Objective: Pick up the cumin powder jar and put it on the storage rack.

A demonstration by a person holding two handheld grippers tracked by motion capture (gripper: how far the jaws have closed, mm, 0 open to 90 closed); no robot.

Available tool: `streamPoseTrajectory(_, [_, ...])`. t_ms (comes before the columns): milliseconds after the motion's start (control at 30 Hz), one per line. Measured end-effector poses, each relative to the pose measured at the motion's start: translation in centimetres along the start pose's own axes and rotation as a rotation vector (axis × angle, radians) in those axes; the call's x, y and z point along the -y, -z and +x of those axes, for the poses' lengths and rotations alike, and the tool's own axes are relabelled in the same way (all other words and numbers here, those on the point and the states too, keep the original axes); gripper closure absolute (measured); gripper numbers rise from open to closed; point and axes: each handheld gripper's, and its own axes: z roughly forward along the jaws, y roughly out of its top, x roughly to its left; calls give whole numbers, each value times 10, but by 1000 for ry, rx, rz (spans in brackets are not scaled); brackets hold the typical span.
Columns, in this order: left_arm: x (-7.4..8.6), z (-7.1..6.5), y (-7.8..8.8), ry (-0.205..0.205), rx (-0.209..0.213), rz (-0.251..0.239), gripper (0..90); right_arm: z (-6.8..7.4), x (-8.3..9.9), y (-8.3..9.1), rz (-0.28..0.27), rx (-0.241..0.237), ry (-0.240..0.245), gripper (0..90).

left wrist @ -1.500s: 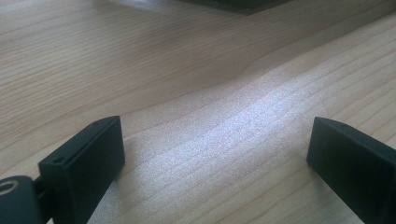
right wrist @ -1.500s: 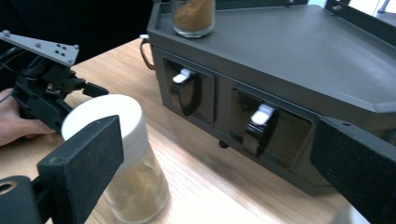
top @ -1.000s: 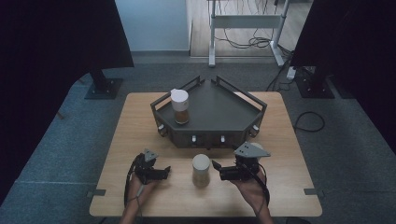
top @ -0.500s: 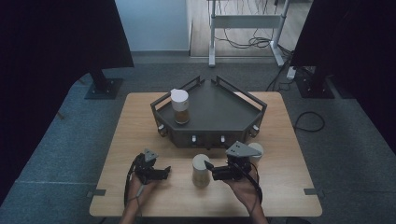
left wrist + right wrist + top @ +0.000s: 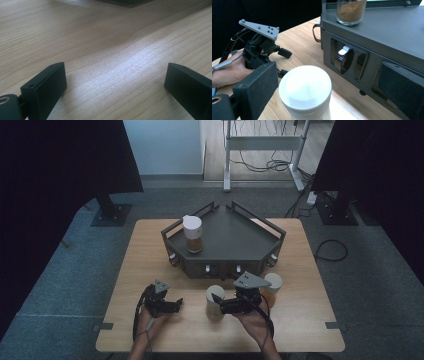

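right tool (image 5: 214, 298) sits low over the tabletop (image 5: 310, 320), jaws spread wide w/ the white-lidded jar (image 5: 215, 301) standing upright betw them. in the right gripper view the jar (image 5: 305, 91) is close up betw the two black jaws, just beside the left-hand one; can't tell if either jaw touches it, and a clear gap shows on the other side, so nothing's gripped. the person's right hand (image 5: 255, 322) holds that tool from the near edge, grey three-cornered plate on top.

left tool (image 5: 178, 303) is also near the tabletop, to the left of the jar and apart from it, pointing toward it. the left gripper view has its jaws far apart w/ bare wood (image 5: 120, 62) betw them, holding nothing. from the right gripper view the left tool (image 5: 284, 62) and the left hand (image 5: 229, 71) show beyond the jar.

a 2nd jar (image 5: 272, 287), white lid w/ brownish contents, stands just behind the right hand, near the front of the dark tray stand (image 5: 235, 240). a 3rd jar (image 5: 193, 234) w/ brown powder stands upright on the stand's top, toward its left rear corner; its lower part shows in the right gripper view (image 5: 351, 11). the stand's front face has a recessed latch w/ a white tab (image 5: 343, 51).
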Motion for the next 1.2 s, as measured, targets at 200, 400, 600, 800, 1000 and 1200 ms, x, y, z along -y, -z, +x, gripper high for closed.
streamPoseTrajectory(200, [0, 0, 0, -1, 2, 0, 41, 3, -2, -6, -3, -12, 8, 26])
streamPoseTrajectory(400, [0, 0, 0, -2, 2, 1, 40, 7, -3, -12, 0, -25, 21, 26])
streamPoseTrajectory(600, [0, 0, 0, -4, 5, 0, 40, 9, -4, -17, 6, -33, 25, 26])
streamPoseTrajectory(800, [0, 1, 0, -5, 6, 0, 41, 10, -3, -21, 10, -39, 25, 28])
streamPoseTrajectory(1000, [0, 1, 0, -6, 7, -1, 40, 11, -1, -25, 19, -48, 28, 31])
streamPoseTrajectory(1200, [0, 1, 0, -8, 8, -1, 41, 10, 2, -28, 30, -50, 26, 32])
